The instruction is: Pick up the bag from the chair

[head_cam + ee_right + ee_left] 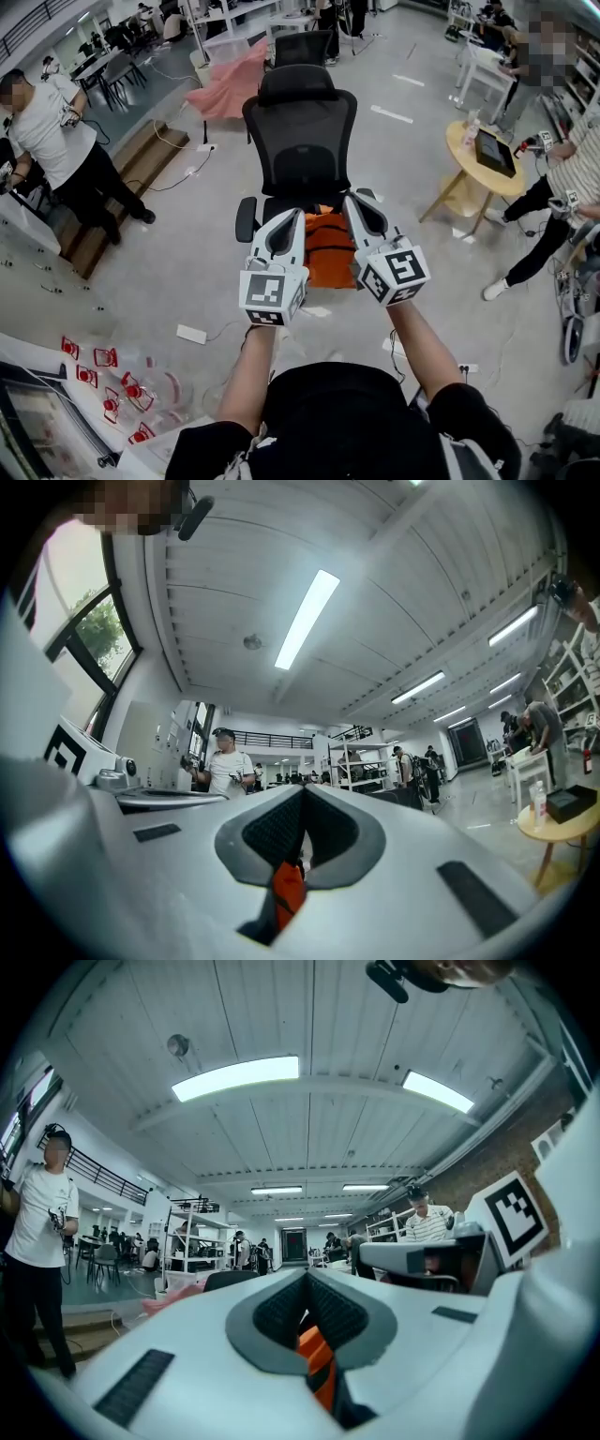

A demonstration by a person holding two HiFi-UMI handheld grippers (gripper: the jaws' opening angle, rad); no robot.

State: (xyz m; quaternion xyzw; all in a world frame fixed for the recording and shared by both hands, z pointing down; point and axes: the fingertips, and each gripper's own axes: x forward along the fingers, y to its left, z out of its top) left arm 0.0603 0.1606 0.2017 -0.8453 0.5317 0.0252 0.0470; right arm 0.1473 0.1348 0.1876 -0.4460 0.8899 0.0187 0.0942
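An orange bag (329, 251) with black straps rests on the seat of a black mesh office chair (300, 131) in the head view. Both grippers hang side by side over the seat front. My left gripper (289, 225) is shut, with a band of orange bag material (319, 1365) pinched between its jaws. My right gripper (362, 208) is shut too, and a fold of orange fabric (288, 893) shows in its jaw gap. In both gripper views the jaws (307, 1281) (303, 797) point upward at the ceiling. The gripper bodies hide most of the bag.
A round wooden table (466, 150) with a tablet stands at the right, with a seated person (562, 187) beside it. A person in a white shirt (52, 131) stands left by wooden steps (122, 173). A pink cloth (230, 86) lies behind the chair. A white power strip (191, 334) lies on the floor.
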